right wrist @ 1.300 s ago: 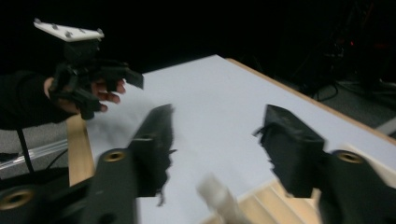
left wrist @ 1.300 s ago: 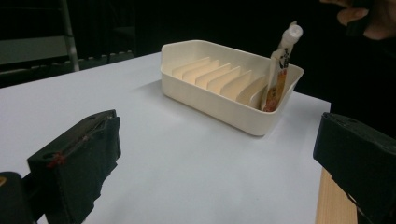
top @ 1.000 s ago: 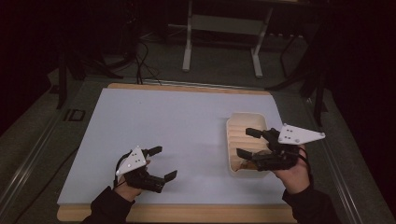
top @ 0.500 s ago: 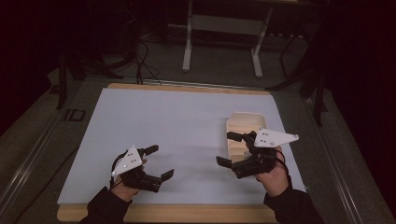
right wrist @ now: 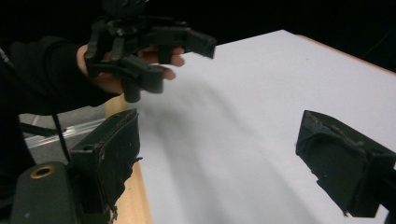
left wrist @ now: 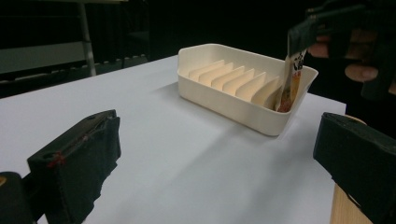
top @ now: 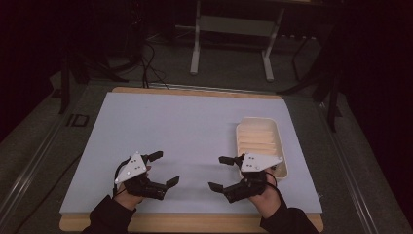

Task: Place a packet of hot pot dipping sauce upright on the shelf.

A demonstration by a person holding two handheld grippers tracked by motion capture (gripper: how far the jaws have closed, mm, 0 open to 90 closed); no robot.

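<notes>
Hovering near the counter's front edge, left tongs (top: 162, 169) and right tongs (top: 220, 172) both gape wide, holding nothing, likely resting between moves. Toward the right edge sits a cream slotted tray (top: 241, 130), one packet (left wrist: 289, 86) standing in its near slot.

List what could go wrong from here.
1. The packet stands tilted in the last slot of the cream rack, against the end wall; a nudge might tip it over.
2. The right gripper, open, hovers beside the rack's near end, so a careless swing could shove the rack along the white sheet.
</notes>
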